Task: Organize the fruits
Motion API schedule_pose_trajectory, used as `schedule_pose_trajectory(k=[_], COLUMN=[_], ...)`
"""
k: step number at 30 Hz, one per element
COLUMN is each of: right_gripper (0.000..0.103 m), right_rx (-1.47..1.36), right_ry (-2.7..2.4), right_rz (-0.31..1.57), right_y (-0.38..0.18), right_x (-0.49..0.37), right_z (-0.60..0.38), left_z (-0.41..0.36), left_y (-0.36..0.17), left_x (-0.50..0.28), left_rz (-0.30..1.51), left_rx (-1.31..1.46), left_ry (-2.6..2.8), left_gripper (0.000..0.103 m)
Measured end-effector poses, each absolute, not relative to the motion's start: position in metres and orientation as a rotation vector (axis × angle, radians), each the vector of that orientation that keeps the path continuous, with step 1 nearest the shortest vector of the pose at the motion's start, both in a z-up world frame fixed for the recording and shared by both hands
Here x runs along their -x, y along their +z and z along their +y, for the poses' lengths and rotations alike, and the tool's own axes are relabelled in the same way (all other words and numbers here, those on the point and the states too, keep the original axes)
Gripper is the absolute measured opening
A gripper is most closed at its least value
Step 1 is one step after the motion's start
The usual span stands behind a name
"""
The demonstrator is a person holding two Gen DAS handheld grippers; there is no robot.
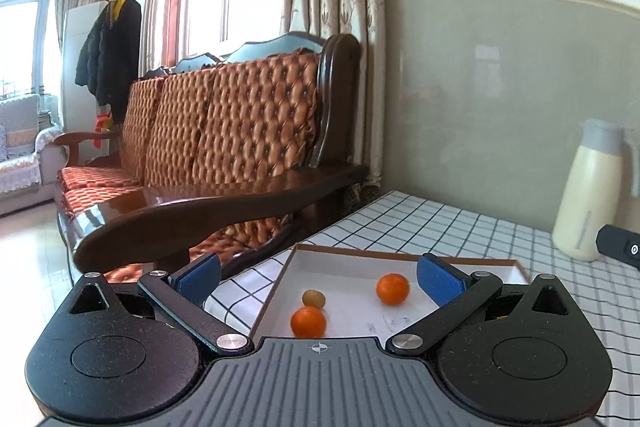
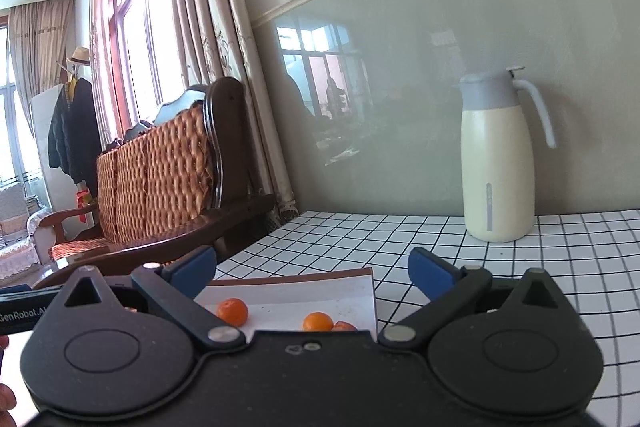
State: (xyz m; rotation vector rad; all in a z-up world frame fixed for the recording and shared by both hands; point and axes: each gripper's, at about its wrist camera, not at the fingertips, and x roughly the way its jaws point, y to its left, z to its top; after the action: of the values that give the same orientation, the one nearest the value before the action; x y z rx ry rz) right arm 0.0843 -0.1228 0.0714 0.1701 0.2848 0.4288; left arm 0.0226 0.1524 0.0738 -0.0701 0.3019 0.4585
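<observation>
A shallow white box with a brown rim (image 1: 400, 255) lies on the checked tablecloth. In the left wrist view it holds two oranges, one near (image 1: 308, 321) and one farther right (image 1: 393, 289), and a small green-brown fruit (image 1: 313, 299). My left gripper (image 1: 318, 277) is open above the box, holding nothing. In the right wrist view the box (image 2: 320, 281) shows an orange at left (image 2: 232, 311), one in the middle (image 2: 318, 321) and part of another (image 2: 344, 326) behind the gripper body. My right gripper (image 2: 312, 273) is open and empty over the box.
A cream thermos jug with a grey lid (image 2: 498, 159) stands at the back of the table by the wall (image 1: 586, 195). A wooden sofa with orange cushions (image 1: 224, 155) stands beside the table's left edge. The other gripper's body (image 1: 618, 247) shows at right.
</observation>
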Motion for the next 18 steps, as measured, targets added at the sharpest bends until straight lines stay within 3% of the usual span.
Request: schedule_pose_trajectory(k=[18], right_gripper=[0.097], right_rx=[-0.195], right_ry=[0.446], right_rz=[0.284], right_y=[0.095], right_x=[0.016], right_z=[-0.167], left_z=[0.094], left_y=[0.111], left_x=[0.081], left_rz=[0.269], left_rx=[0.012], left_ry=[0.37], left_gripper=[0.103])
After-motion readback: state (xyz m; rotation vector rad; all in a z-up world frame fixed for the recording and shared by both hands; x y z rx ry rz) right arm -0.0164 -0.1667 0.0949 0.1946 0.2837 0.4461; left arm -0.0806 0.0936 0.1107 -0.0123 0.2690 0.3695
